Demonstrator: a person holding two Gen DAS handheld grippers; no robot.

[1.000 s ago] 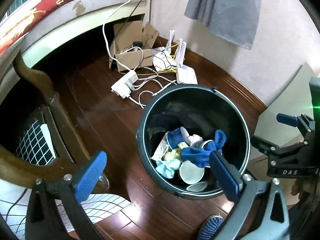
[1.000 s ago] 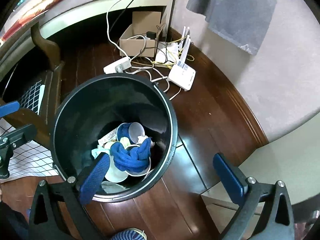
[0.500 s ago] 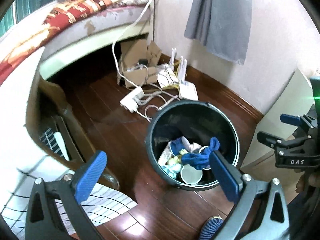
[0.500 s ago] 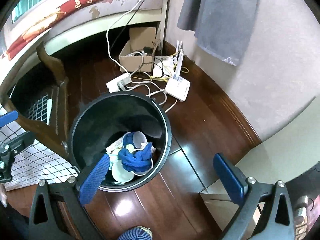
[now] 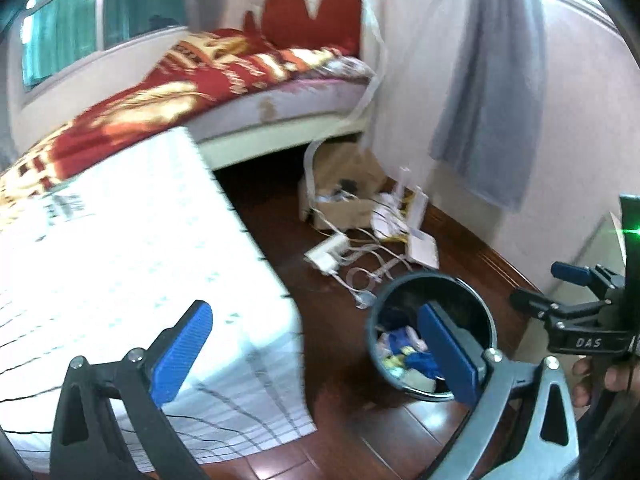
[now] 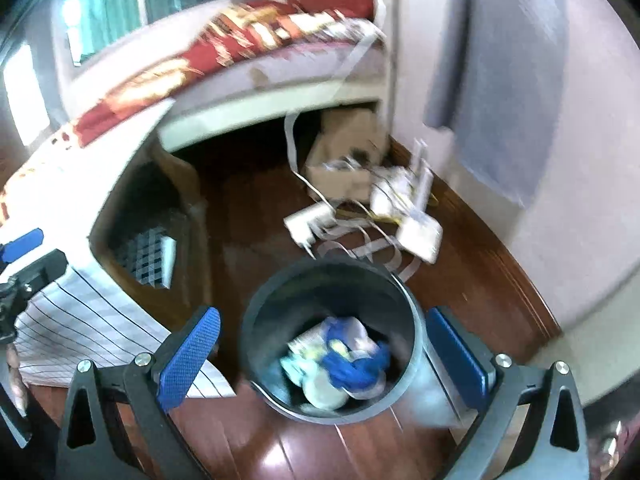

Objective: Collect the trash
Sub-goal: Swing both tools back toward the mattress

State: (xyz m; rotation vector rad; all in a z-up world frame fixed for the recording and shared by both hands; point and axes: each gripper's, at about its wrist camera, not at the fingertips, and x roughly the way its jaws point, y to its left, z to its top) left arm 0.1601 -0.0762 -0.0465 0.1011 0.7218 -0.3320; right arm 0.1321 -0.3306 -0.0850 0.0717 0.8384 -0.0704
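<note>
- Standing on the dark wooden floor (image 6: 224,208): one black bin (image 6: 404,300), round, upright, mouth up; holds mixed trash (image 6: 340,360), namely blue cloth, white cups and paper scraps, settled low inside.
- Right gripper (image 6: 334,354): jaws spread wide, nothing between them; no contact with the rim. The bin mouth sits framed between the two blue pads in the right wrist view, directly ahead and below.
- Left gripper (image 5: 318,354): jaws likewise spread and empty. From this side the bin (image 5: 400,284) lies off to the right, partly behind the right-hand pad, so it is not centred.
- Governing relation: the right gripper is the nearer and better aligned; the bin has no long axis to match, only a circular rim.
- White checked cloth (image 5: 132,264): covers the surface at the left; its edge falls beside the bin, apart from it. No loose litter can be made out on it, but blur limits that reading.
- Floor beyond the bin, towards the wall: power strip (image 5: 328,250), white router (image 5: 422,246), cardboard box (image 5: 344,184) and tangled cables; judged fixtures, not trash.
- Bed (image 5: 200,76) with red patterned cover at the rear; grey garment (image 5: 492,92) hanging on the wall.
- Status, as judged: the last load is in the bin; further litter must be found elsewhere.
</note>
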